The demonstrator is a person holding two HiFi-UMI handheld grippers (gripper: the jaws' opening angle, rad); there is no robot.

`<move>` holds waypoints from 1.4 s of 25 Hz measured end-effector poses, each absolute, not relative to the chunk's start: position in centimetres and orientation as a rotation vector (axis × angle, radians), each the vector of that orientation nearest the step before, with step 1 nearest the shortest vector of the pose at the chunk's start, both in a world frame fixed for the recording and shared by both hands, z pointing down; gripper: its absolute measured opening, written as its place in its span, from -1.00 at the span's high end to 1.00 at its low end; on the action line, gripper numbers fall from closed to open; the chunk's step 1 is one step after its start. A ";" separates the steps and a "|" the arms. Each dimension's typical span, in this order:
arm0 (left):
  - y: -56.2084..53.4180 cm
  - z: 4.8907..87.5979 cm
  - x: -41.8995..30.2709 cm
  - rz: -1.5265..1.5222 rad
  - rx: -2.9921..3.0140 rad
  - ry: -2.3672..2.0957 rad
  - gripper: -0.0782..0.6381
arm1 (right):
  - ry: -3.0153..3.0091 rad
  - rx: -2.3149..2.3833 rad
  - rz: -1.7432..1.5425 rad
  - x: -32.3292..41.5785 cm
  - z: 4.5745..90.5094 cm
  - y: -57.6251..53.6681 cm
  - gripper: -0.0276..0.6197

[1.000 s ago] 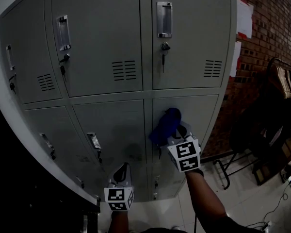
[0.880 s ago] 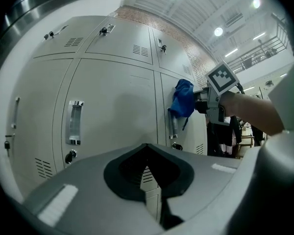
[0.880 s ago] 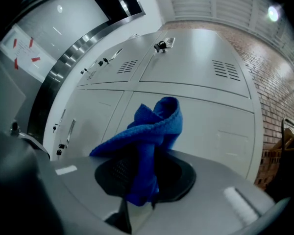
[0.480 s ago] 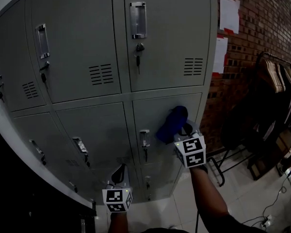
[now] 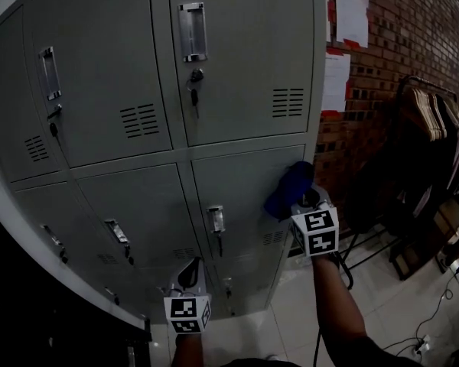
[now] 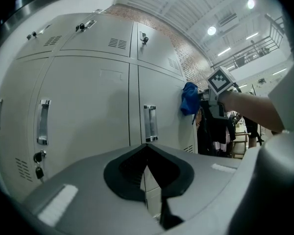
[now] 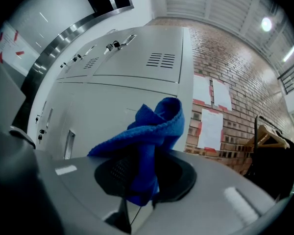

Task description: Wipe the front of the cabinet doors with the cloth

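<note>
A tall grey locker cabinet (image 5: 237, 67) with several handled doors fills the head view. My right gripper (image 5: 304, 202) is shut on a bunched blue cloth (image 5: 289, 188), which presses against the right edge of the middle-row right door (image 5: 241, 178). In the right gripper view the cloth (image 7: 149, 126) bulges out of the gripper (image 7: 139, 180) toward the grey door (image 7: 108, 99). Low in front of the bottom doors, my left gripper (image 5: 190, 272) is shut and holds nothing. In the left gripper view this gripper (image 6: 147, 148) faces a door handle (image 6: 150, 123), with the cloth (image 6: 189, 98) off to the right.
A brick wall (image 5: 398, 44) with pinned papers (image 5: 352, 14) stands right of the cabinet. A rack with hangers and dark clothes (image 5: 436, 128) and a dark frame (image 5: 367, 243) stand on the tiled floor (image 5: 382, 312). Keys hang from the locks (image 5: 196, 79).
My right gripper has slid the cloth rightward across the middle-row door, from near its handle to its right edge. The left gripper has stayed low.
</note>
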State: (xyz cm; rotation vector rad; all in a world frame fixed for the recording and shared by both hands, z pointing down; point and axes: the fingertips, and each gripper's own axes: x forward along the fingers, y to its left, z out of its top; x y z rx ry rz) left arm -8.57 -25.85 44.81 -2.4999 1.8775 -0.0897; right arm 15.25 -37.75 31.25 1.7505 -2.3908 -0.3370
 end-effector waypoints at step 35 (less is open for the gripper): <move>-23.5 45.3 -18.2 -0.049 -2.442 2.028 0.73 | -2.564 1.331 -0.383 -5.3 37.9 -34.1 0.65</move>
